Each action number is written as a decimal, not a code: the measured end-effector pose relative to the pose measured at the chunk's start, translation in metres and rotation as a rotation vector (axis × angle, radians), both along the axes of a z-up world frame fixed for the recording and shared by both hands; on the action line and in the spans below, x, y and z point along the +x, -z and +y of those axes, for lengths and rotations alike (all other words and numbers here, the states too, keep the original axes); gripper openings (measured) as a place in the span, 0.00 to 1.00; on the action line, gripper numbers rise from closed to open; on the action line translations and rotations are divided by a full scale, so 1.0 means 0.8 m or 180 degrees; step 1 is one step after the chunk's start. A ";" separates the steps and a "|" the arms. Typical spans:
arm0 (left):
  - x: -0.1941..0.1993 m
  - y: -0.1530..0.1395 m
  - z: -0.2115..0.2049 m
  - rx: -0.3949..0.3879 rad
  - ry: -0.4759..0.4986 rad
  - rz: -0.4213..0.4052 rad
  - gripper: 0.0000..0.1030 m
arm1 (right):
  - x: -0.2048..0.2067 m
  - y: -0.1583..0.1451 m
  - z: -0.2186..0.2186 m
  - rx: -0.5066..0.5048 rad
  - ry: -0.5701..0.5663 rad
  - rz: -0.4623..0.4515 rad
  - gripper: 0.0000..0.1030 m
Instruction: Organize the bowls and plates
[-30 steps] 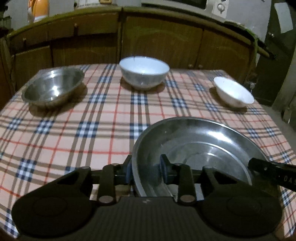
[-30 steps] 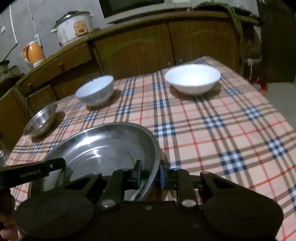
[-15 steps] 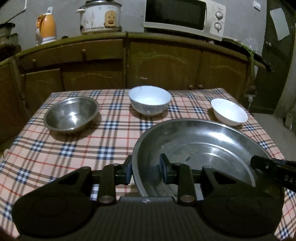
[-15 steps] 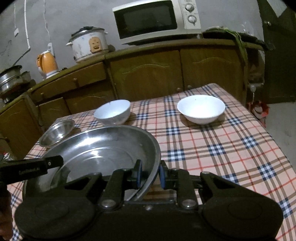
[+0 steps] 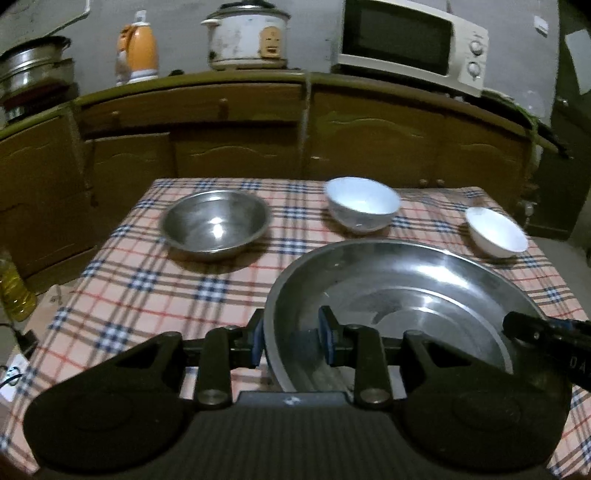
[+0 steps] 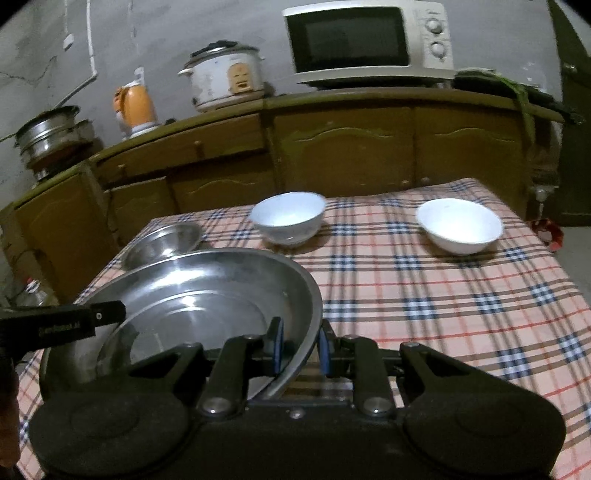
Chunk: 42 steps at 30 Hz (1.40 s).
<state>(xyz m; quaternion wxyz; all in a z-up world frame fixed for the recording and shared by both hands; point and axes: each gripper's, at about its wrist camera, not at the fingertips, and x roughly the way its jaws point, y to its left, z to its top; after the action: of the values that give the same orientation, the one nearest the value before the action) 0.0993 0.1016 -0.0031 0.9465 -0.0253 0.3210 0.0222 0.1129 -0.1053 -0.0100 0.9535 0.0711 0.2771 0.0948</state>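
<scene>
Both grippers hold one large steel plate (image 5: 399, 295) above the checked table. My left gripper (image 5: 293, 341) is shut on the plate's left rim. My right gripper (image 6: 298, 349) is shut on the right rim of the same plate (image 6: 192, 295). A small steel bowl (image 5: 216, 223) sits at the far left of the table and also shows in the right wrist view (image 6: 162, 243). A pale blue bowl (image 5: 362, 205) stands at the far middle. A white bowl (image 5: 495, 236) sits at the far right and also shows in the right wrist view (image 6: 460, 227).
The table wears a checked cloth (image 6: 443, 295). Brown cabinets (image 5: 295, 140) run behind it, with a microwave (image 5: 410, 55), a rice cooker (image 5: 247, 35), an orange kettle (image 5: 136, 51) and steel pots (image 5: 29, 74) on top. A bottle of oil (image 5: 13, 288) stands on the floor at left.
Both grippers have lifted the large steel plate up and back from the table. The bowls now look farther away, and the counter appliances have come into view.
</scene>
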 end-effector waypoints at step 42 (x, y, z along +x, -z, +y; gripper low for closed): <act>-0.023 0.075 0.213 -0.0087 -0.0688 0.0343 0.29 | 0.011 0.090 0.244 -0.0128 -0.0574 0.0234 0.27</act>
<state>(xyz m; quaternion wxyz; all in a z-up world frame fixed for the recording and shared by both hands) 0.0810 0.2716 -0.0632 0.9195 -0.0714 0.3671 0.1211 0.1219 0.0899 -0.0819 0.9315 0.0301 0.3190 0.1720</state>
